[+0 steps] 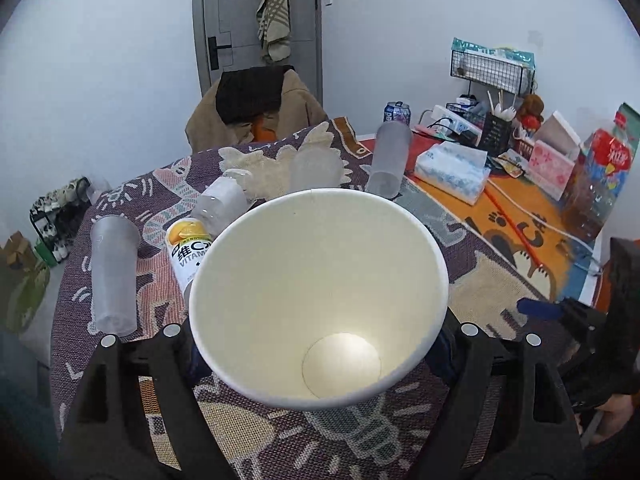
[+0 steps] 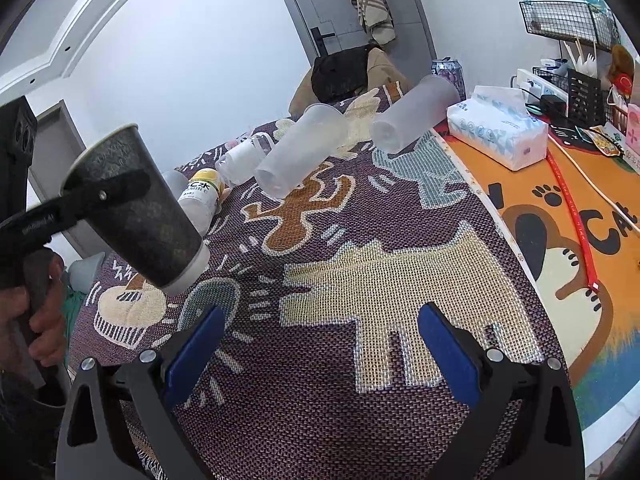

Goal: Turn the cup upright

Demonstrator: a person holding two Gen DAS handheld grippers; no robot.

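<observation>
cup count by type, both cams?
Paper cup, held in the air: 1
Frosted plastic cups, lying on the woven mat: 3
Total: 4

The paper cup [image 1: 320,300] is filling the left wrist view, hiding the left gripper's fingertips [image 1: 188,344] and covering the lower half of the vitamin bottle [image 1: 188,252]. In the right wrist view, the picture's left edge is cutting off the hand [image 2: 32,320] holding the left gripper [image 2: 108,194]. The printing on the snack packets [image 1: 600,168] is staying too blurred to read.
</observation>
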